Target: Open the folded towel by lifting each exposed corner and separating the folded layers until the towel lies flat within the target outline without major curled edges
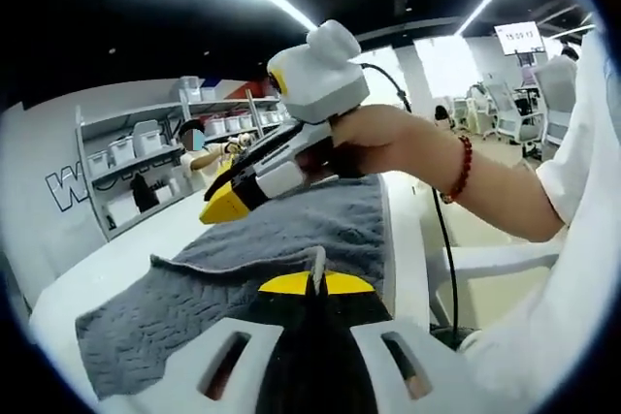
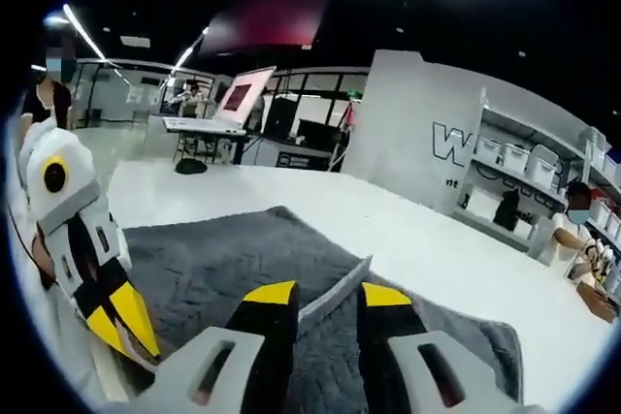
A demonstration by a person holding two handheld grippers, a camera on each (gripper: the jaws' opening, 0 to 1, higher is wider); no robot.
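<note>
One grey, waffle-textured cloth towel sprawls across the white tabletop ahead of me, and in the right gripper view the same towel spreads from nine o'clock to four o'clock.

It looks soft, light and floppy, so I judge it will drape and sag, not hold shape; the weave should grip well, not slip. Best hold, to my eye, is a hem edge or a corner, pinching a single layer.

My left gripper has its yellow tips drawn together at six o'clock, nipping a thin raised edge of towel. My right gripper sits at six o'clock with its jaws narrowly parted, a pale hem ridge running up between them; I can't tell whether they truly clamp it.

In the left gripper view the right gripper crosses at eleven o'clock above the cloth, held by my hand. In the right gripper view the left gripper shows at eight o'clock.

Hard to make out: any target outline, how many layers remain folded, and the near corners, which are cut off behind my own jaws.
</note>
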